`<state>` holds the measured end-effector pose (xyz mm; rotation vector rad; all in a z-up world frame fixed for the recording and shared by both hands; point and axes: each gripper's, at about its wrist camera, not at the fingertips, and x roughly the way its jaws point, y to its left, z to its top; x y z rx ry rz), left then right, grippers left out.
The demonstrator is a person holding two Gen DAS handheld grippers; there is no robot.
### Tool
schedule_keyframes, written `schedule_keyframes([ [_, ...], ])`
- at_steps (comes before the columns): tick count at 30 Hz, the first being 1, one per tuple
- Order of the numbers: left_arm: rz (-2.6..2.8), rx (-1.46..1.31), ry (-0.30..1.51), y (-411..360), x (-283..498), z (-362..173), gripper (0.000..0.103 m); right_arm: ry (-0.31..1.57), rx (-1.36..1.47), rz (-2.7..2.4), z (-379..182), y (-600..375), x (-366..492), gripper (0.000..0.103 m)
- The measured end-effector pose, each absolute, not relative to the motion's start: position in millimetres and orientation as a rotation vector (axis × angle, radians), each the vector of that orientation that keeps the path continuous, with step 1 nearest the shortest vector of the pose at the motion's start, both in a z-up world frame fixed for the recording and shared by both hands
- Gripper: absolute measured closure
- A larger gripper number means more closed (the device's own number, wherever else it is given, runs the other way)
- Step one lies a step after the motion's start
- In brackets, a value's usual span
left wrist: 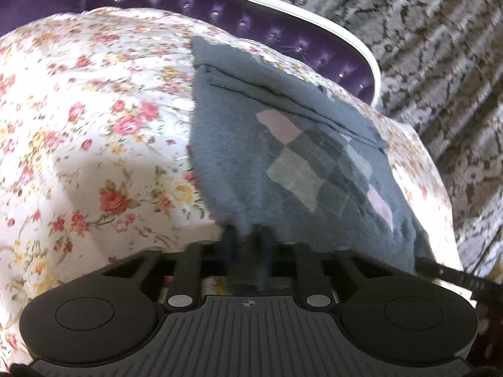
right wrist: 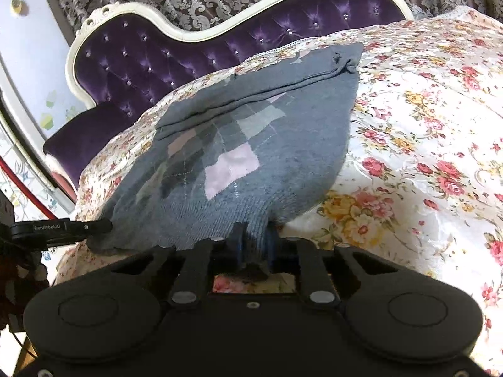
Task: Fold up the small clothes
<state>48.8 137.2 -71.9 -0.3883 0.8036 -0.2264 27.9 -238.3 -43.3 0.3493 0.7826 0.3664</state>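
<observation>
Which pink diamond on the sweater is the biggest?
In the right wrist view, the pink diamond in the middle of the sweater, nearest the right claw. The other pink one is smaller and farther left.

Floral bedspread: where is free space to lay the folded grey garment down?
The floral bedspread is bare right of the grey garment, and on its other side too. The near hem is crowded: the left gripper and right gripper both pinch it. Little cover shows before the purple headboard.
</observation>
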Motion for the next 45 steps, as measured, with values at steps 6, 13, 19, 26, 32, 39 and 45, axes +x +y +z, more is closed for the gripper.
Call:
schedule_keyframes([
  [6,-0.221,-0.418,0.73,143,42,-57,0.099,0.749,0.406,0.38,-33,-245,28,0.089],
  [13,-0.253,-0.464,0.619,146,60,-20,0.099,0.668,0.487,0.4,-9,-256,45,0.09],
  [19,-0.293,-0.479,0.541,145,97,11,0.099,0.589,0.536,0.412,12,-262,78,0.09],
  [26,-0.315,-0.464,0.466,145,156,41,0.099,0.492,0.554,0.412,33,-270,141,0.09],
  [32,-0.319,-0.526,0.466,149,232,42,0.099,0.445,0.556,0.377,34,-276,211,0.09],
  [39,-0.275,-0.528,0.505,148,316,14,0.099,0.47,0.521,0.305,12,-275,295,0.09],
  [45,-0.206,-0.563,0.596,151,371,-29,0.099,0.568,0.529,0.228,-25,-273,356,0.09],
])
